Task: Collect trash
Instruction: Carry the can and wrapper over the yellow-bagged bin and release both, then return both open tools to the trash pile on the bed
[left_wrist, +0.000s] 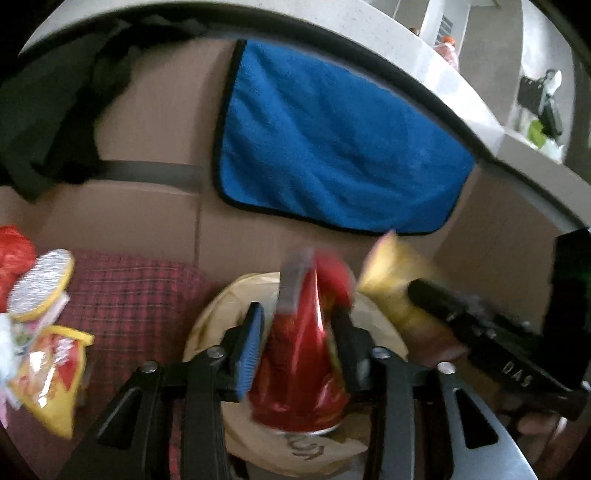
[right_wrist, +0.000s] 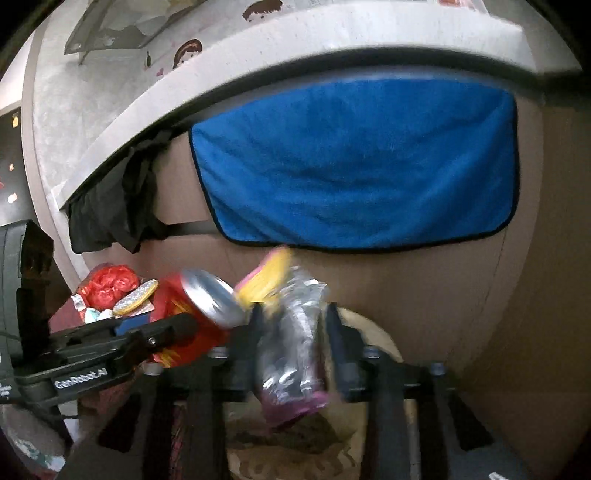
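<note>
My left gripper (left_wrist: 299, 325) is shut on a crushed red soda can (left_wrist: 299, 365) and holds it over a round paper bag opening (left_wrist: 218, 314). The can and left gripper also show in the right wrist view, the can (right_wrist: 192, 321) at the left. My right gripper (right_wrist: 293, 325) is shut on a crumpled silver and yellow snack wrapper (right_wrist: 291, 350) above the same bag (right_wrist: 373, 332). In the left wrist view the wrapper (left_wrist: 395, 280) and right gripper (left_wrist: 436, 295) sit just right of the can.
A blue towel (left_wrist: 332, 144) hangs on the cardboard wall (left_wrist: 155, 218) behind. Black cloth (left_wrist: 55, 107) hangs at the left. More wrappers (left_wrist: 48, 354) and a red bag (left_wrist: 11, 254) lie at the left on a red plaid cloth (left_wrist: 136, 295).
</note>
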